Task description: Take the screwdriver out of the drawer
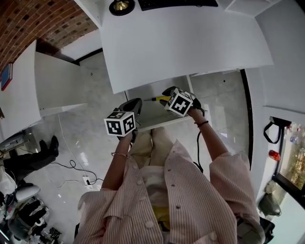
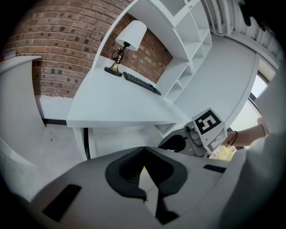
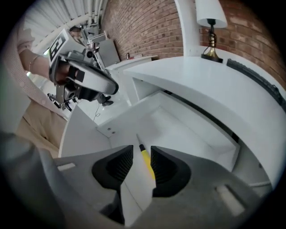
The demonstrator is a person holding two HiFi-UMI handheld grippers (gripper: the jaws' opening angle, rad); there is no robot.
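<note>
A yellow-handled screwdriver lies on the bottom of the open white drawer under the desk. My right gripper is open, low inside the drawer, its pads either side of the handle with a gap left. In the head view the screwdriver pokes out left of the right gripper over the drawer. My left gripper hovers at the drawer's left front corner. Its jaws are shut on nothing. The right gripper also shows in the left gripper view.
The white desk overhangs the back of the drawer and carries a lamp and a keyboard. A white side unit stands to the left. Cables lie on the marble floor.
</note>
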